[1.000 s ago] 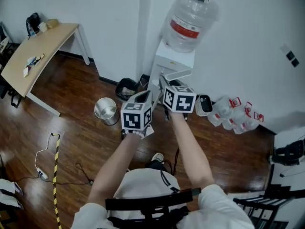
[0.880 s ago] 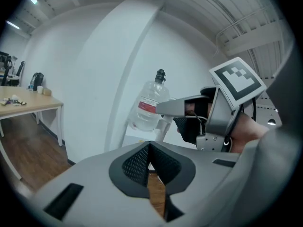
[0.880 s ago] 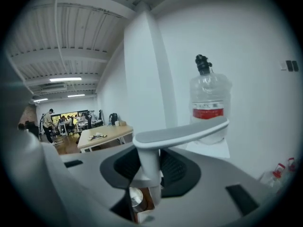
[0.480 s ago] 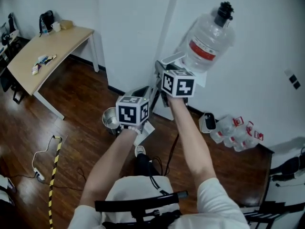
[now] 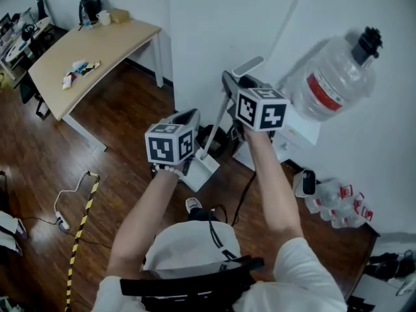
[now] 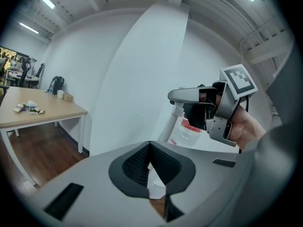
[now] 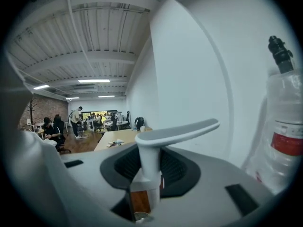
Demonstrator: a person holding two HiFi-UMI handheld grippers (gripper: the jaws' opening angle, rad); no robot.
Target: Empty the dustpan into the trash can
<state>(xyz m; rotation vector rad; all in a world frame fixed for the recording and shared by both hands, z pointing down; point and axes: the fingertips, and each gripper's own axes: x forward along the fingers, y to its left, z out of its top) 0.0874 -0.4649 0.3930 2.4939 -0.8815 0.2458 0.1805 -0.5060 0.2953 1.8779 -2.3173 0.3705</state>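
Observation:
I carry a white long-handled dustpan off the floor with both grippers. My right gripper (image 5: pixel 232 88) (image 7: pixel 144 174) is shut on the dustpan's upright handle (image 5: pixel 218 125) (image 7: pixel 147 167), just under its bent top grip (image 7: pixel 177 131). Lower and to the left, my left gripper (image 5: pixel 185 129) (image 6: pixel 150 164) is shut on the edge of the white pan (image 5: pixel 203 172) (image 6: pixel 156 186). A round silver rim, probably the trash can (image 7: pixel 140 216), shows far below between the right jaws. In the head view the can is hidden.
A water dispenser with a large bottle (image 5: pixel 331 83) stands against the white wall on the right, with small bottles (image 5: pixel 338 200) on the floor beside it. A wooden desk (image 5: pixel 91 51) is at the left. A black bin (image 5: pixel 216 138) sits by the wall, and a cable and striped tape (image 5: pixel 81 226) lie on the floor.
Both grippers and the dustpan have risen and swung across the room. The silver can, visible left of the grippers before, has dropped out of the head view.

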